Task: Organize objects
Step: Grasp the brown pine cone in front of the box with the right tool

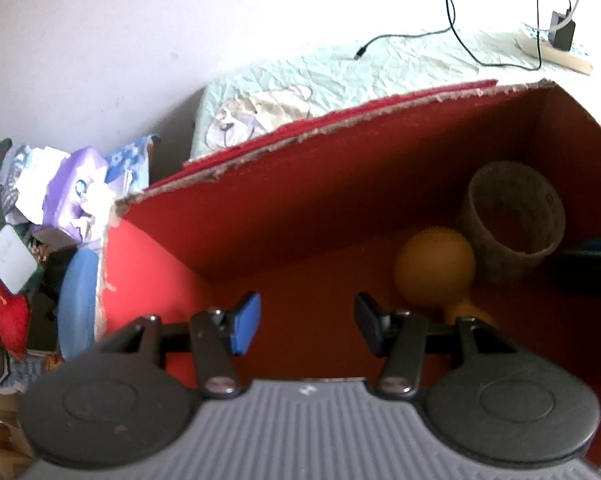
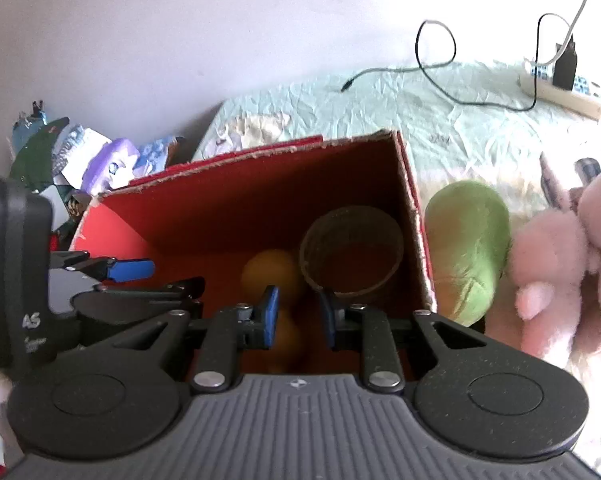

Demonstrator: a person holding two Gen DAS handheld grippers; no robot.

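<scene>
Lying in ragged cardboard box (image 1: 300,200): round orange rattle (image 1: 434,264).

— From the left wrist we are looking forward and steeply down along the left gripper (image 1: 306,322) into the red cardboard box (image 1: 260,208); we are sitting close, so its inside is filling most of the view.

— From the right wrist we are also tilting down along the right gripper (image 2: 296,312), but we are hanging a little further back, taking in the whole box (image 2: 220,200) and the bedsheet (image 2: 460,120) beyond.

— We are both catching the woven cup (image 1: 512,220) and the black cable (image 1: 452,28).

— Yes, the cup (image 2: 352,256) and cable (image 2: 436,60) are showing here too, and the left gripper (image 2: 132,269) is entering our left edge.
</scene>
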